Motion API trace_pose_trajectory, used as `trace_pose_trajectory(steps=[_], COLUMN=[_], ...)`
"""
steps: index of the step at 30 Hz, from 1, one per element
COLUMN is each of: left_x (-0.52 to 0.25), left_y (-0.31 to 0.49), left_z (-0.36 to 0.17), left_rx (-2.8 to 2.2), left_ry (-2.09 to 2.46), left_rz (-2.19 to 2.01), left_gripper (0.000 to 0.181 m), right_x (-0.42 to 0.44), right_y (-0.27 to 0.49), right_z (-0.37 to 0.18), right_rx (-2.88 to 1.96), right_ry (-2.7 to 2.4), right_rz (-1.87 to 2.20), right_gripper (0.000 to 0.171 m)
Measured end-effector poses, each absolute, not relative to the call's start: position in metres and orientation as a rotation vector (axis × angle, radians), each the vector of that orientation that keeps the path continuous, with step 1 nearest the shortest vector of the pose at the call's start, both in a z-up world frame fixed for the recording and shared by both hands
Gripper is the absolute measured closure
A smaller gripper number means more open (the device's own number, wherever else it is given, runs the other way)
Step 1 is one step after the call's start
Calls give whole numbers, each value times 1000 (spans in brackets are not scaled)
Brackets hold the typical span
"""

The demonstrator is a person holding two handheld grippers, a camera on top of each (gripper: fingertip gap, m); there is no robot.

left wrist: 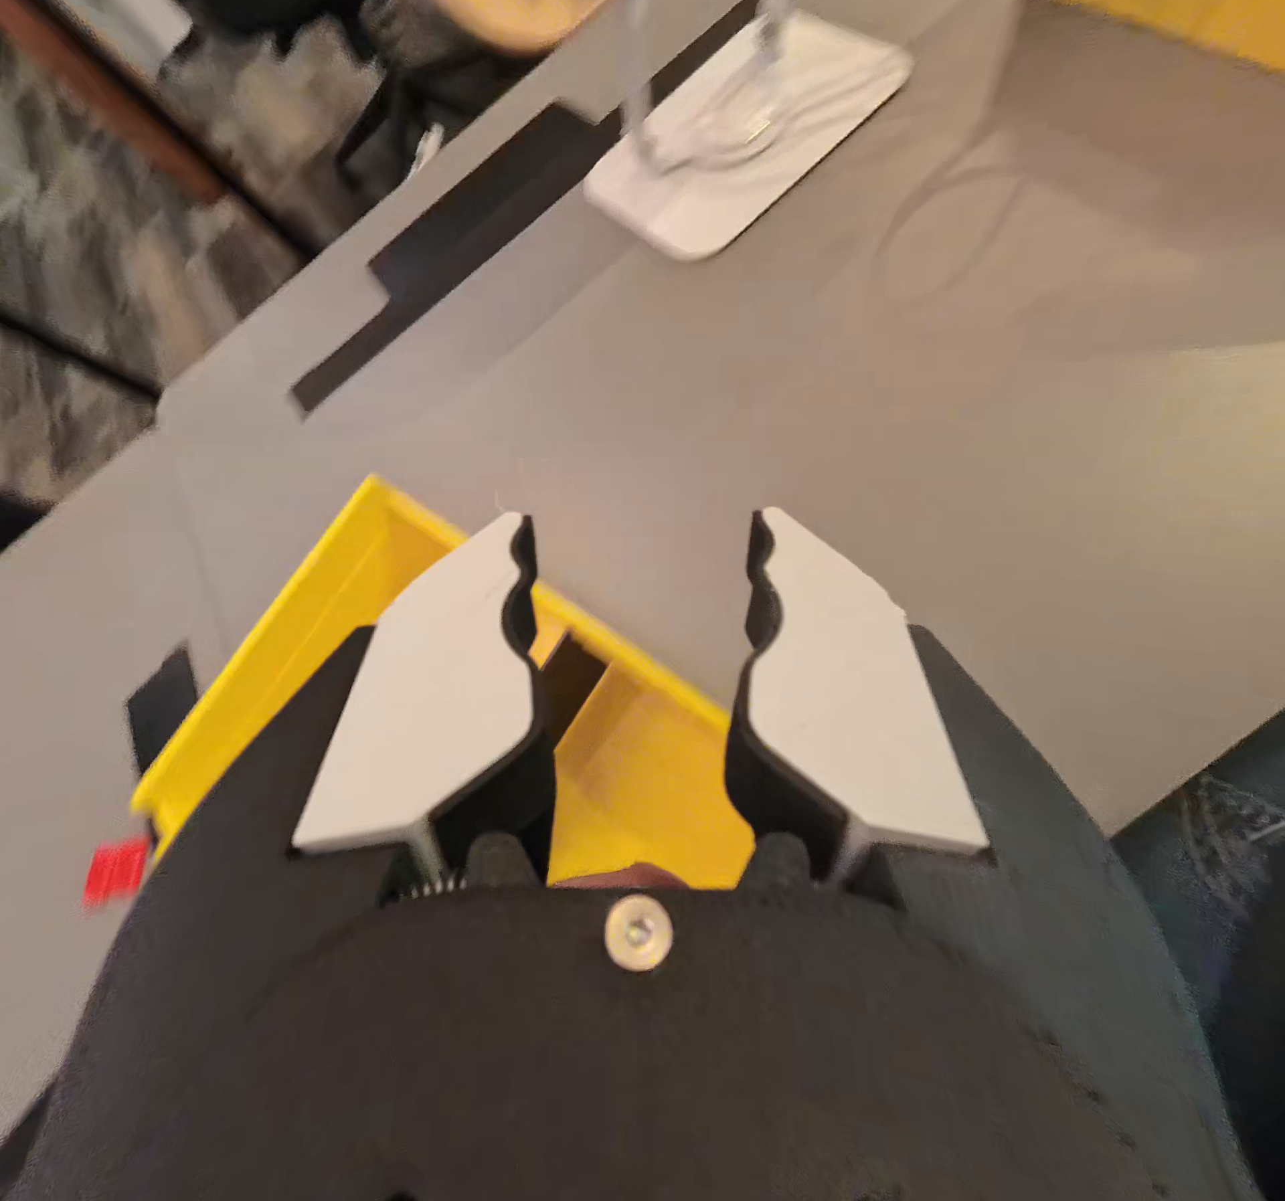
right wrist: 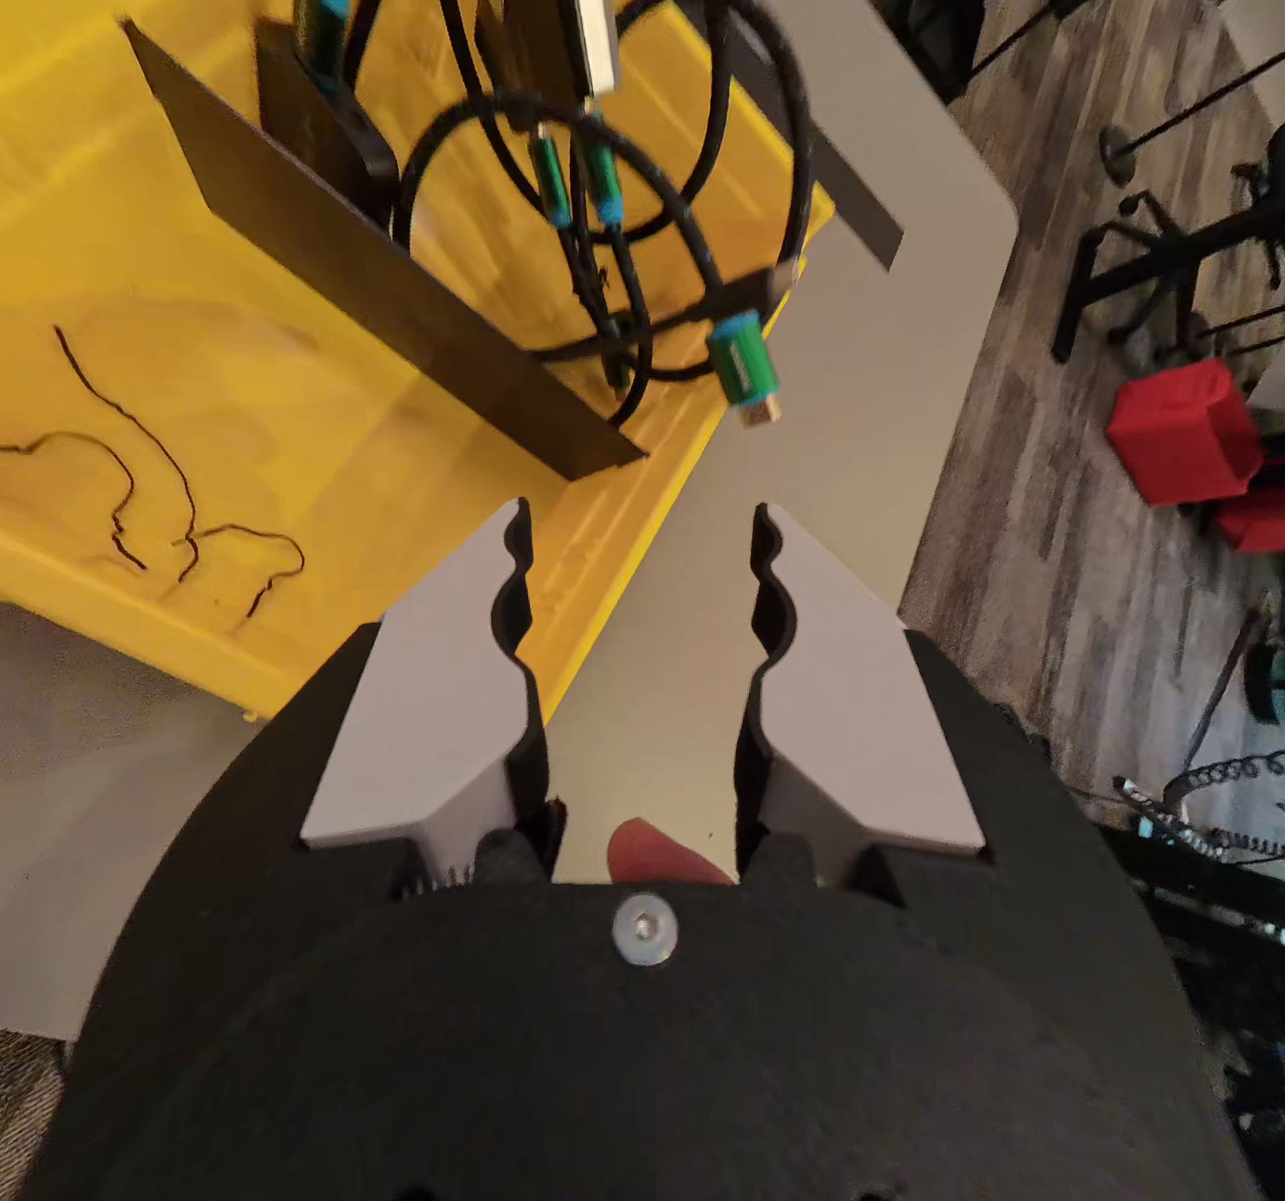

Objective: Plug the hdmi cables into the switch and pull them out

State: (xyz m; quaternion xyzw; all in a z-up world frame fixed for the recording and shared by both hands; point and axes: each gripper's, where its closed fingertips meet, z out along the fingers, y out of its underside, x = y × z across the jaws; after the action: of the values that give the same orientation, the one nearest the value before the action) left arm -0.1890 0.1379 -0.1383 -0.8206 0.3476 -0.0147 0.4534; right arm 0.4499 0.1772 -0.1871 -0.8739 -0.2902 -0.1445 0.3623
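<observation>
both grippers are spread wide with nothing between the fingers. the left gripper (left wrist: 643,521) sits over a corner of the yellow bin (left wrist: 278,632) on the grey table (left wrist: 834,403), with a black divider (left wrist: 577,674) showing between its fingers. farther back on the table is a white stand base (left wrist: 751,146), blurry, and there's a small red thing (left wrist: 115,862) at the left edge of that view, can't tell what it is

the right gripper (right wrist: 640,511) hangs above the bin's rim, tips over bare table. the hdmi cables (right wrist: 695,208) are coiled in the bin compartment past the long black divider (right wrist: 389,264). two green plugs (right wrist: 577,180) look seated in the switch (right wrist: 556,7), which is blurred near the top edge. one loose green plug (right wrist: 740,361) pokes out over the bin's rim. some thin black threads (right wrist: 160,493) lie in the near compartment, and red boxes (right wrist: 1189,431) sit on the floor to the right
</observation>
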Motion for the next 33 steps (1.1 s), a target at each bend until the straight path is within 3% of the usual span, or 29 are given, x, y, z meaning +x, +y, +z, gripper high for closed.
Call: trace_pose_trajectory(steps=[9, 14, 18, 23, 27, 29, 33], left_x=[-368, -399, -404, -417, -411, -409, -408], left_y=[92, 68, 66, 54, 50, 54, 60], left_z=[-206, -256, -259, -281, -294, -294, -293], left_rx=[-2404, -2542, -2568, -2626, -2655, -2641, -2627], left_ry=[393, 195, 156, 109, 142, 130, 148], left_rz=[217, 86, 26, -26, -126, -152, -123], left_gripper=[105, 95, 116, 116, 134, 154, 159], right_x=[451, 456, 456, 444, 430, 423, 402], right_y=[160, 162, 165, 163, 160, 158, 150], right_z=[-253, -269, -266, -262, -260, -260, -260], right_rx=[-2348, -2368, -2340, -2292, -2238, -2227, -2223], right_ry=[-721, -666, -577, -499, -455, -455, -474], right_rz=[-227, -266, -248, -135, -73, -69, -23], right_gripper=[100, 116, 126, 132, 132, 132, 125])
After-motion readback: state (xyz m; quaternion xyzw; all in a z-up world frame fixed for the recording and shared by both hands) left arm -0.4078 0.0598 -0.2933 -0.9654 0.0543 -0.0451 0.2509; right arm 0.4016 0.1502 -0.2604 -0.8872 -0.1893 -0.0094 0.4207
